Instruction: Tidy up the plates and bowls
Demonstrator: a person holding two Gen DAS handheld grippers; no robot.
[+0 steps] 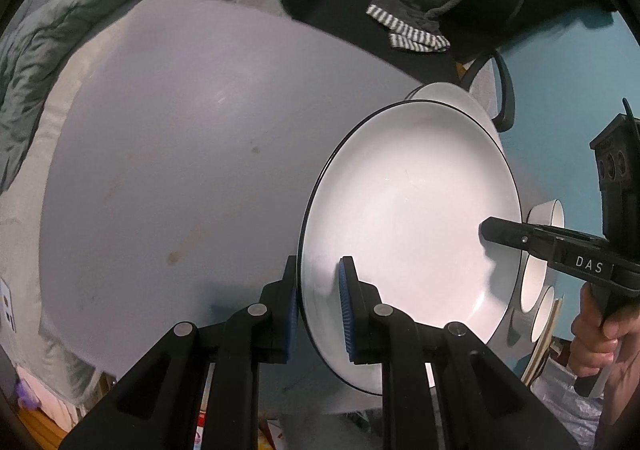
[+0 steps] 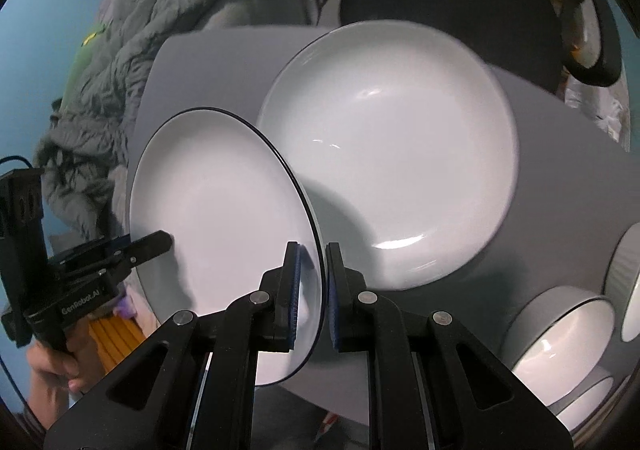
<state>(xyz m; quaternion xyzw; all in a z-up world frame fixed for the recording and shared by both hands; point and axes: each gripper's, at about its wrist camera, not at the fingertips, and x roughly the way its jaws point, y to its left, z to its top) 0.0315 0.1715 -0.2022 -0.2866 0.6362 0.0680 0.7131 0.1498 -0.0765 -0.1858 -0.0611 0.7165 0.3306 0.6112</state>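
Observation:
A white plate with a thin black rim (image 1: 412, 226) hangs tilted above the grey table (image 1: 180, 149), held from both sides. My left gripper (image 1: 318, 270) is shut on its left rim, blue pads on either face. In the right wrist view the same plate (image 2: 224, 209) has its right rim clamped in my right gripper (image 2: 314, 254), which is shut on it. Each gripper shows in the other's view: the right gripper (image 1: 491, 230) and the left gripper (image 2: 162, 242). A second, all-white plate (image 2: 392, 153) lies flat on the table beyond. Several white bowls (image 2: 560, 342) stand at the right.
A black chair (image 1: 360, 25) draped with dark clothes and a striped cloth stands behind the table. A grey-green quilt (image 1: 60, 21) lies off the table's left side. Bowls (image 1: 534, 278) crowd the table's right edge. A hand (image 1: 600, 334) holds the right gripper's handle.

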